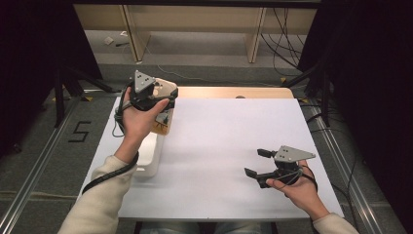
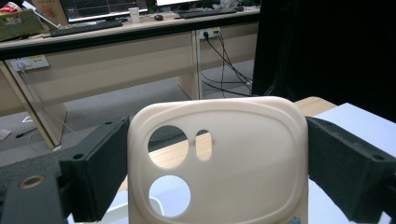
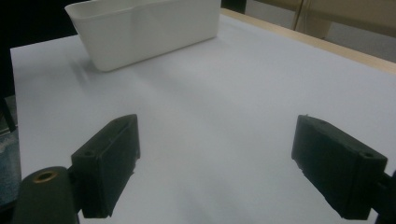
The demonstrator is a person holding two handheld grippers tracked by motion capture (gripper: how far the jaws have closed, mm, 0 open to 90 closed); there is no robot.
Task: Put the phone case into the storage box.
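Your left gripper (image 2: 215,154) held the cream phone case (image 2: 219,163) tight btwn its two black fingers (image 2: 100,163), up in the air over the white tub (image 1: 148,156). Your right gripper (image 3: 217,163) had its fingers (image 3: 109,161) spread wide w/ nothing btwn them, just above the white table (image 1: 224,146), far from the case.

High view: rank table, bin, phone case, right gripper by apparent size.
1. Table, by far the largest.
2. Bin, partly hidden under the left forearm.
3. Right gripper and phone case look alike; the left gripper covers much of the case, so unranked.
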